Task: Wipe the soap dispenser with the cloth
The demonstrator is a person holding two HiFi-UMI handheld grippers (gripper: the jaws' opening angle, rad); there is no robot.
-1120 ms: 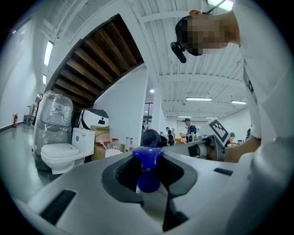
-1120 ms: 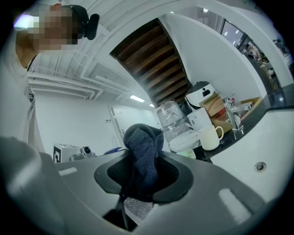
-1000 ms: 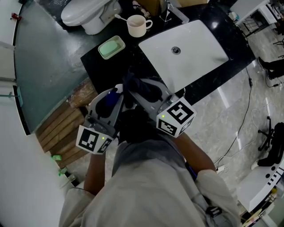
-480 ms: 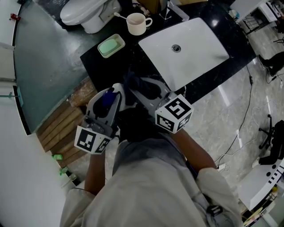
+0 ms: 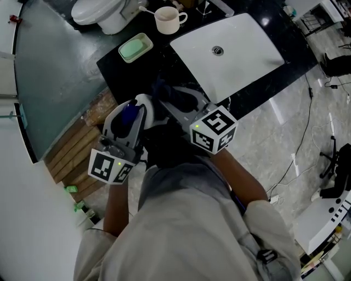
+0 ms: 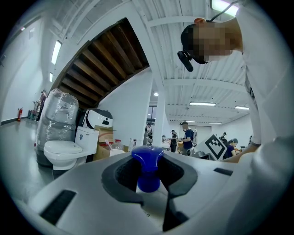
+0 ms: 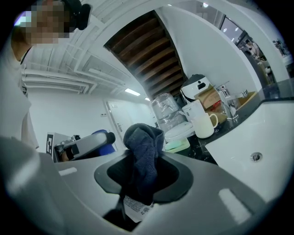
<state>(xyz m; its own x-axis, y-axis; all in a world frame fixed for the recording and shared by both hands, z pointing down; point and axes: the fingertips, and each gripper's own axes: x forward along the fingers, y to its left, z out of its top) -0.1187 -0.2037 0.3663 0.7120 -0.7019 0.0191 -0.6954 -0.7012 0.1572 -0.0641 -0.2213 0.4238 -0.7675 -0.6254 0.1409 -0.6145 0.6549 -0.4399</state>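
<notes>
Close in front of the person's chest, my left gripper (image 5: 130, 122) is shut on the soap dispenser (image 6: 147, 161). Its blue pump head stands up between the jaws, above a white body. The pump also shows as a blue spot (image 5: 129, 115) in the head view. My right gripper (image 5: 174, 108) is shut on a dark blue cloth (image 7: 143, 158). The cloth bunches upward out of the jaws, and a white label (image 7: 136, 209) hangs below it. The cloth (image 5: 166, 94) sits just right of the dispenser. In the right gripper view the left gripper (image 7: 85, 144) lies to the left, apart from the cloth.
Ahead is a black counter (image 5: 112, 66) with a white sink basin (image 5: 236, 49), a green soap dish (image 5: 135, 46) and a cream cup (image 5: 166, 19). A white toilet (image 5: 101, 13) stands beyond it. Wooden slats (image 5: 77, 156) lie at the left, and cables (image 5: 296, 164) trail on the floor at the right.
The right gripper with the cloth has sunk a little beside the dispenser. The left gripper has kept still, and both grips are unchanged.
</notes>
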